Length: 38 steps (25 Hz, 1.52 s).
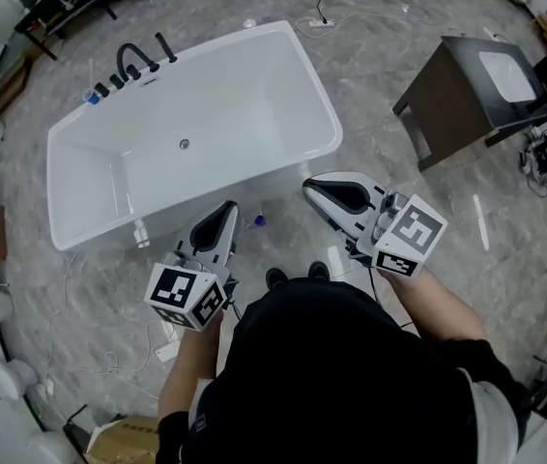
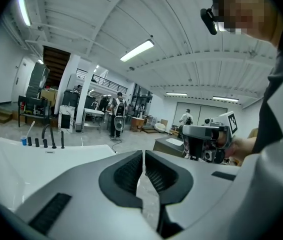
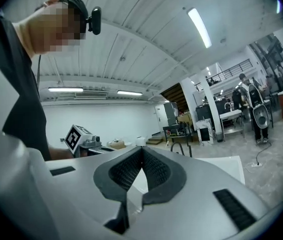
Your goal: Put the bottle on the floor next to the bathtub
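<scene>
**Head view.** White rectangular acrylic bathtub (image 1: 196, 124) on a grey marbled floor (image 1: 370, 85), with a black tap set (image 1: 136, 64) on its far rim. A small blue-topped item, probably the bottle (image 1: 259, 220), stands on the floor just beside the tub's near wall. It is apart from the left tool (image 1: 225, 211) and the right tool (image 1: 310, 189). Each tool carries a cube printed with black-and-white square markers.

**Left gripper view.** Left tool clenched, ribbed pads together, nothing between them.

**Right gripper view.** Right tool clenched, pad tips meeting, nothing held.
</scene>
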Each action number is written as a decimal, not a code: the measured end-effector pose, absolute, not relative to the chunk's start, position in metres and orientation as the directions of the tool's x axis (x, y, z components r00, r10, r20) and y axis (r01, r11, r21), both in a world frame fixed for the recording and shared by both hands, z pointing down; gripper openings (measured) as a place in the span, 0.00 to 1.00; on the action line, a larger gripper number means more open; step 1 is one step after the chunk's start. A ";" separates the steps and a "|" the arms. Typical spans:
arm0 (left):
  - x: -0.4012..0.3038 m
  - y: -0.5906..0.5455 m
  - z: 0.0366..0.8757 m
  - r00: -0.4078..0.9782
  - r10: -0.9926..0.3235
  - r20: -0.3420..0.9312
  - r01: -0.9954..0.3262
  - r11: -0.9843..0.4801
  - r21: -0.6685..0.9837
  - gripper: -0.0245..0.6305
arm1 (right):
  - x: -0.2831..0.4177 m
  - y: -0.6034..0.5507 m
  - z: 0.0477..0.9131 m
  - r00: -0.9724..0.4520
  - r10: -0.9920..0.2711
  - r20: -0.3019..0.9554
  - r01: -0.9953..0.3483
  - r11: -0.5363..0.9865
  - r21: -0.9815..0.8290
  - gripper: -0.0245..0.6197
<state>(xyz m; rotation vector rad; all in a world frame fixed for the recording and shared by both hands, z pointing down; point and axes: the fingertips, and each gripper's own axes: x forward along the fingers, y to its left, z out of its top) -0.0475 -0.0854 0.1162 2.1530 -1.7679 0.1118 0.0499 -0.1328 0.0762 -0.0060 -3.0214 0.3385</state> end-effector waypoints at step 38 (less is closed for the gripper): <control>-0.059 -0.047 0.031 0.007 -0.988 0.153 -0.992 0.013 0.128 0.08 | 0.088 -0.133 0.006 -0.999 -0.019 -0.026 -0.017 0.996 -0.088 0.08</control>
